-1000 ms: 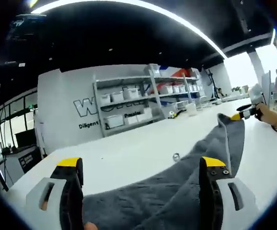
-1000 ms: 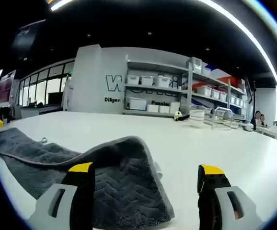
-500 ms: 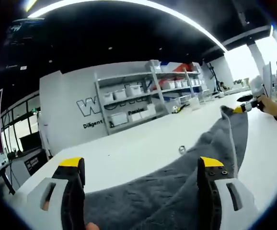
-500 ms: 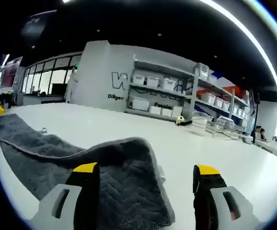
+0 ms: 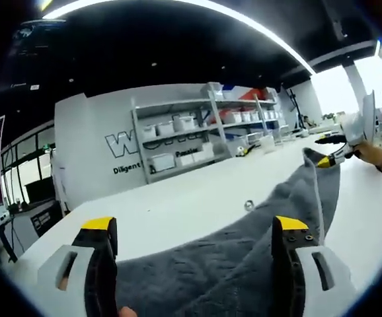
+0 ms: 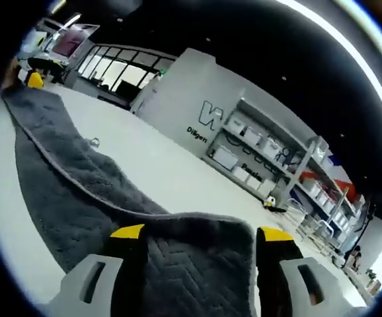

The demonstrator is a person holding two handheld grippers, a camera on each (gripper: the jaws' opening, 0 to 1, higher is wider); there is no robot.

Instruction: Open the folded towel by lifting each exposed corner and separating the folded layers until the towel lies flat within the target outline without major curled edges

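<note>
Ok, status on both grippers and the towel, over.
Left gripper open, jaws astride the grey towel. Right gripper open, towel corner between its jaws. Towel partly unfolded, far edge curled. Small metal ring on the table, beside the towel.

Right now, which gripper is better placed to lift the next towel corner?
Right. The towel corner edge lies between the right gripper tips; the left gripper sits over mid-towel, no corner at hand.

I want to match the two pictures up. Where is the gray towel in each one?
Left gripper view: the gray towel fills the lower middle and runs up right to the other hand-held gripper.
Right gripper view: the gray towel sweeps from the upper left down to the bottom middle, between the jaws.
Shared landmark: the shelf rack by the lettered wall.
</note>
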